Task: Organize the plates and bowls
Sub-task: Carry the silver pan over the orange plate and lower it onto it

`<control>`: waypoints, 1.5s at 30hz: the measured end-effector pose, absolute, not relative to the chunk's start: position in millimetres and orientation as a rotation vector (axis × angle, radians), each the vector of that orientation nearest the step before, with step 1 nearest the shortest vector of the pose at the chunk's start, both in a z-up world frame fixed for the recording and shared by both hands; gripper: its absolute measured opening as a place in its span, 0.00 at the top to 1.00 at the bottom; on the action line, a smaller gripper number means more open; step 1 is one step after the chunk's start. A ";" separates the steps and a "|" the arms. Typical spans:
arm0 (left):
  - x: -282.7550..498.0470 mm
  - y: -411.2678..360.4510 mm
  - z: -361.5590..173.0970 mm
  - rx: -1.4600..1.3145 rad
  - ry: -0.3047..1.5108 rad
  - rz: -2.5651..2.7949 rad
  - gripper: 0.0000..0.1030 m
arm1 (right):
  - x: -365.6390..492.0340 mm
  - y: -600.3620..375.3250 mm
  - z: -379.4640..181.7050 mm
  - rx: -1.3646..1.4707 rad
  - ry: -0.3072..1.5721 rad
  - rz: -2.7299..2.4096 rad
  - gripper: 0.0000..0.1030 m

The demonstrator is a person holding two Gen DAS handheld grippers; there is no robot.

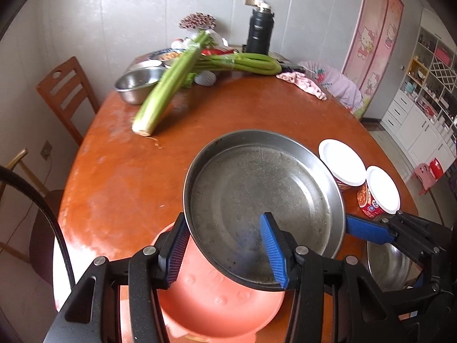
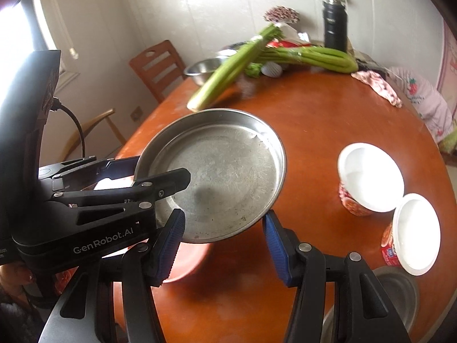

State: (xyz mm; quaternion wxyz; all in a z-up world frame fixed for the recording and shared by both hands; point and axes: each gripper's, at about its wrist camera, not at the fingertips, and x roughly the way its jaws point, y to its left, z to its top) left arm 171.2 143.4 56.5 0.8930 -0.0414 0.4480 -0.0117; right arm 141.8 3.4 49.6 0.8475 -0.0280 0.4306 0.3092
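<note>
I have the metal plate [image 1: 262, 205] pinched by its near rim in my left gripper [image 1: 228, 254]: one blue pad sits inside the plate on its floor, the other presses on the outside of the rim. The plate is tilted, clear of the table [image 1: 120, 177], and hangs over the orange plastic plate [image 1: 217, 308], which lies at the table's near edge. In the right wrist view the same metal plate [image 2: 217, 174] shows with my left gripper [image 2: 160, 183] clamped on its left rim.

My right gripper [image 2: 222, 245] stands part open with nothing between its pads; it sits just below the metal plate's near edge, and I cannot tell whether a pad touches the rim. Its blue finger [image 1: 368, 230] shows in the left view, just beside the plate's right side.

A second steel dish [image 1: 388, 265] lies at the near right edge of the table. Two noodle cups [image 1: 342, 163] with white lids stand on the right side, near each other. Toward the far edge lie two bunches of celery [image 1: 165, 88], one leaning on a steel bowl [image 1: 137, 83], with a black flask [image 1: 258, 33] behind and a pink cloth [image 1: 302, 83] to the right. A wooden chair [image 1: 65, 91] stands at the left edge.
</note>
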 end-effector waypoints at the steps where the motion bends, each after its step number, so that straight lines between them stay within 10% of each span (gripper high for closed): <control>1: 167.0 146.7 57.9 -0.088 0.925 -0.018 0.51 | 139.6 6.1 50.6 -0.063 0.903 0.659 0.43; 45: 131.7 186.4 -8.7 -0.190 1.026 0.065 0.52 | 116.9 58.0 -6.3 -0.181 0.966 0.727 0.44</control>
